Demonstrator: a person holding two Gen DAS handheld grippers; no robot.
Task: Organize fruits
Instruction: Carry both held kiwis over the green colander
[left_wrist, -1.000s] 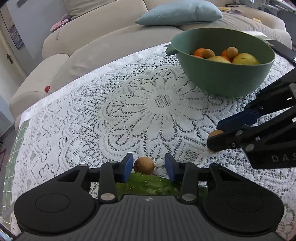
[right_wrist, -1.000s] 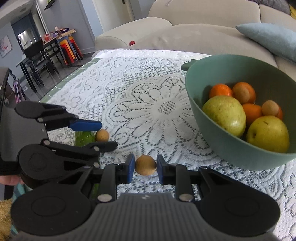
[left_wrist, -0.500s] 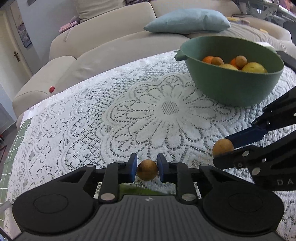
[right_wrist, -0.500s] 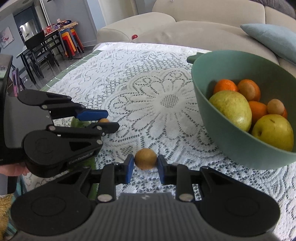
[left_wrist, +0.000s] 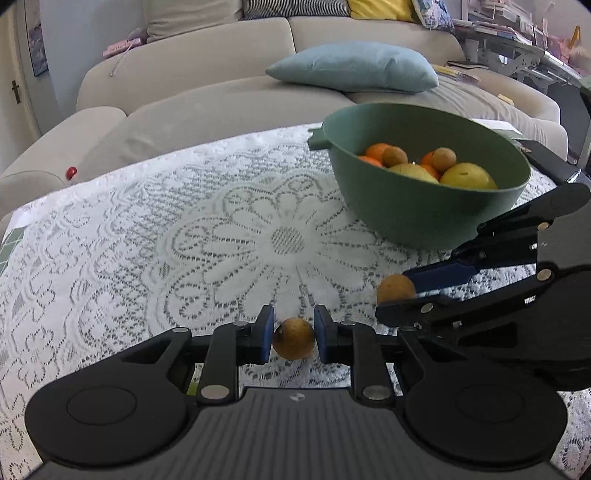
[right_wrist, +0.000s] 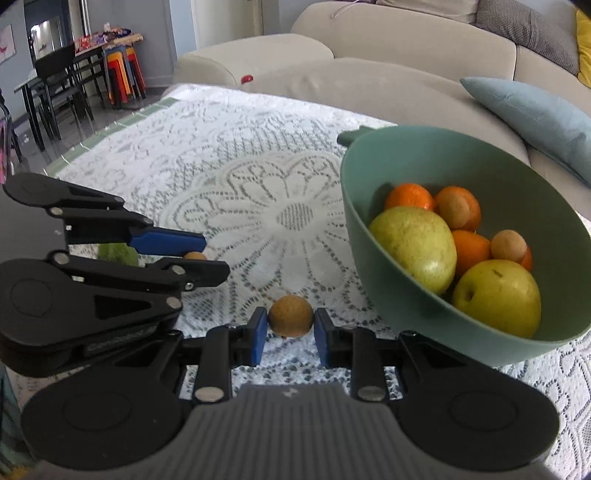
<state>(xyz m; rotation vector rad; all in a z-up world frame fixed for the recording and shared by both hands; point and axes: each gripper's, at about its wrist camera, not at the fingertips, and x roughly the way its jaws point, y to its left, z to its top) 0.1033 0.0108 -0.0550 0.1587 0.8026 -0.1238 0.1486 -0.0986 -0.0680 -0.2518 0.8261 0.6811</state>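
Brown fruit (left_wrist: 293, 343) clamped between left jaws; another (right_wrist: 290, 315) between right.

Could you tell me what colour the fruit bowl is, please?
The bowl is muted sage green, clearest in the right wrist view.

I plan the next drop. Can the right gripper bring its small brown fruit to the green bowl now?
Probably yes. The right gripper holds the small brown fruit beside the green bowl, whose open top looks unobstructed; the left gripper sits on the opposite side.
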